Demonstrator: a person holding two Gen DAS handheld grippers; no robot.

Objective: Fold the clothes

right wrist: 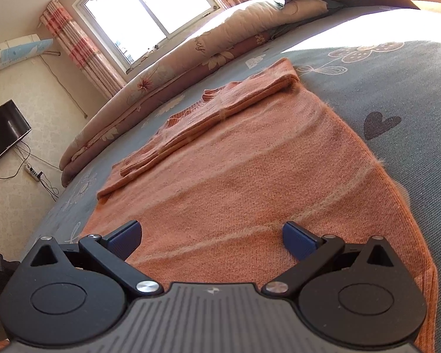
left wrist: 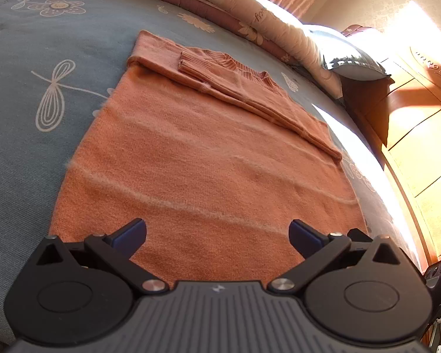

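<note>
An orange knitted sweater (left wrist: 197,158) lies flat on the blue bed cover (left wrist: 17,94), its sleeves (left wrist: 250,97) folded across the chest near the ribbed collar. My left gripper (left wrist: 217,232) hovers open over the sweater's hem end, nothing between its blue pads. The same sweater (right wrist: 250,176) fills the right wrist view, with the folded sleeves (right wrist: 197,129) lying across the far part. Over the near hem my right gripper (right wrist: 211,235) is open too, holding nothing.
A rolled floral quilt (right wrist: 167,73) and a grey pillow (left wrist: 350,56) lie along the far side of the bed. A wooden headboard and cabinet (left wrist: 411,123) stand to the right. The window (right wrist: 144,8), a television (right wrist: 3,132) and an air conditioner (right wrist: 17,50) are beyond.
</note>
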